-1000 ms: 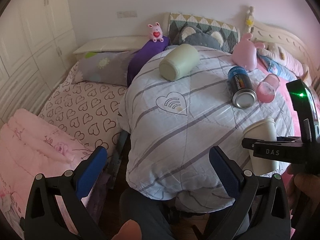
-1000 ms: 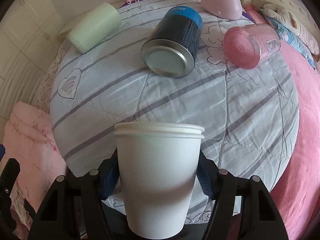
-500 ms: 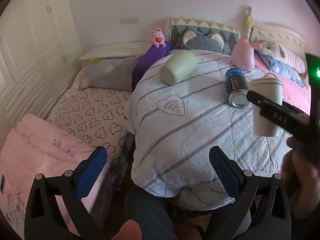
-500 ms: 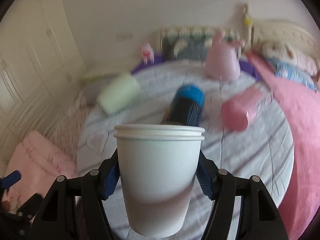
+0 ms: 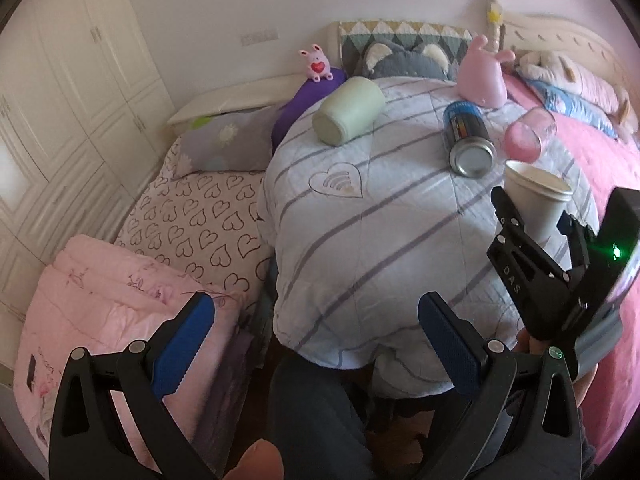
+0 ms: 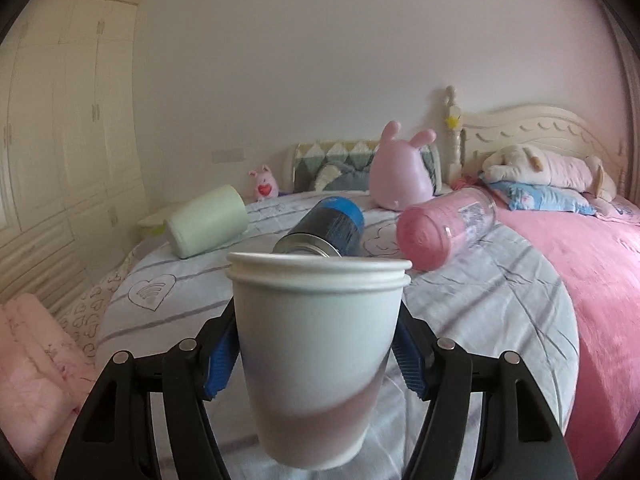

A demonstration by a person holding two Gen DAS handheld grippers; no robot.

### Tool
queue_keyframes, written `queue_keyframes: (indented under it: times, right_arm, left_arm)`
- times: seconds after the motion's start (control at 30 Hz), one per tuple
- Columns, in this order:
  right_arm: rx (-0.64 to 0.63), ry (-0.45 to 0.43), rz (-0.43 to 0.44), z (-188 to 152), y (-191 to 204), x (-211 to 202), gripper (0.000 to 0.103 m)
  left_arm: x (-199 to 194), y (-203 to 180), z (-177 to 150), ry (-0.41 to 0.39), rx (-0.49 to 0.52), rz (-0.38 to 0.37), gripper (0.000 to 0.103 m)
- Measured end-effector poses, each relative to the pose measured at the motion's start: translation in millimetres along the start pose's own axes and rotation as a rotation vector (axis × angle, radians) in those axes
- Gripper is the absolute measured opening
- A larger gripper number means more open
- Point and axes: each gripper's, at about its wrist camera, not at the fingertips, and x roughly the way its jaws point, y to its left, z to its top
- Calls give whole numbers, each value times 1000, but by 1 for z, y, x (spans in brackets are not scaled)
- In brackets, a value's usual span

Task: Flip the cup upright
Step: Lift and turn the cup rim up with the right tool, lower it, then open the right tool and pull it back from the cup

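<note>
My right gripper [image 6: 316,356] is shut on a white paper cup [image 6: 316,344], rim up, a little tilted, above the near right part of the striped quilt [image 6: 480,312]. The same cup [image 5: 538,200] and right gripper [image 5: 532,220] show at the right of the left wrist view. My left gripper [image 5: 316,332] is open and empty, low over the near edge of the quilt [image 5: 360,248]. A pale green cup [image 5: 348,116], a blue can [image 5: 468,140] and a pink bottle [image 5: 528,136] lie on their sides farther back.
A pink plush rabbit [image 6: 400,172] and pillows stand at the headboard. A heart-print sheet [image 5: 192,208] and a folded pink blanket [image 5: 108,308] lie to the left. A pink bedspread [image 6: 592,272] covers the right side. A person's legs [image 5: 316,412] are below the quilt's edge.
The right gripper has tilted up and then come down with the cup, which now stands rim up and lower over the quilt. The left gripper has barely moved.
</note>
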Motion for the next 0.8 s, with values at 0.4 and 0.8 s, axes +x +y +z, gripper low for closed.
queue_keyframes:
  times: [0.4,0.8]
  right_arm:
    - [-36,-4,-23,-8,-1,-22,79]
    - [-60,36,-11,18,-4,-56,82]
  left_arm:
    - [-14,-9,-4,-13,0,-15,103]
    - [-30,-10,-5,-45,-30,-40,103]
